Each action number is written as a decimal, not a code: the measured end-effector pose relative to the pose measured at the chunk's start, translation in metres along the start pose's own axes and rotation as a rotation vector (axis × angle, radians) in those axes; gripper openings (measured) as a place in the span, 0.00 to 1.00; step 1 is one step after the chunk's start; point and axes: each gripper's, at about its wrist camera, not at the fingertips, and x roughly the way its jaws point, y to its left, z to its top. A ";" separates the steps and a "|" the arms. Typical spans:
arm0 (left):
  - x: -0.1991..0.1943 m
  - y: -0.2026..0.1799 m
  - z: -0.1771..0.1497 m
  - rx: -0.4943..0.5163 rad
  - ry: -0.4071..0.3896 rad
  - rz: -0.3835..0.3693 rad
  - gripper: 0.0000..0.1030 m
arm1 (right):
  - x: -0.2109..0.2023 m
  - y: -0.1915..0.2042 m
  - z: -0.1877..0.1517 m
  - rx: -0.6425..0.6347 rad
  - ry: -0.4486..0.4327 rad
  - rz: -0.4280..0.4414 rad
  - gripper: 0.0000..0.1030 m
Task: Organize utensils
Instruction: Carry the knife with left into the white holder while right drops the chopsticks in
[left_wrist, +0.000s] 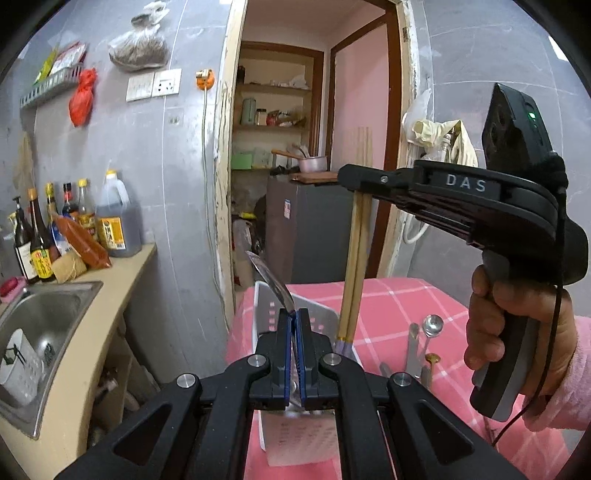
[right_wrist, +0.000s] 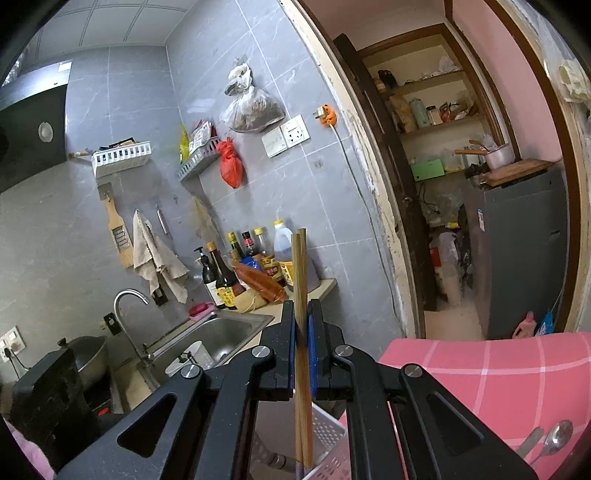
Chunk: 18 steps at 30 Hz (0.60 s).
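A: Start at our left gripper (left_wrist: 294, 325). Its blue-padded fingers (left_wrist: 283, 343) are pinched tight on a flat, shiny metal utensil handle (left_wrist: 271, 278), which sticks up and leans to the left above the tips.

B: We agree. The metal runs down between the pads and shows again below them, over the white perforated plastic utensil basket (left_wrist: 325, 317). We cannot tell what kind of utensil it is, since its working end is hidden.

A: And our right gripper (right_wrist: 303, 321)?

B: Its fingers (right_wrist: 289, 325) are squeezed onto a pair of light brown wooden chopsticks (right_wrist: 300, 280). The two sticks stand nearly upright, side by side and touching, rising above the tips and dropping below them.

A: From the left camera we see their lower ends, wrapped in a purplish band, reaching down into the basket at its right side.

B: Yes. The right hand (left_wrist: 517, 325) grips the handle, with a pink sleeve behind it.

A: Outward now. The basket stands on the surface covered with a pink checked cloth (left_wrist: 399, 295).

B: Just beside the basket, on that cloth, lie a silver metal spoon (left_wrist: 432, 325) and other small utensils.

A: Further left is the steel sink (left_wrist: 48, 317), with sauce bottles (left_wrist: 40, 236) lined up behind it.
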 end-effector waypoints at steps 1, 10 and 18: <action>0.000 0.001 -0.001 -0.008 0.009 -0.004 0.04 | -0.001 0.000 -0.001 -0.002 0.002 0.000 0.06; -0.002 0.002 -0.004 -0.068 0.056 -0.024 0.04 | -0.002 0.006 -0.010 -0.024 0.059 0.013 0.06; -0.014 0.004 -0.007 -0.120 0.060 -0.033 0.18 | -0.005 0.003 -0.015 0.026 0.091 0.032 0.18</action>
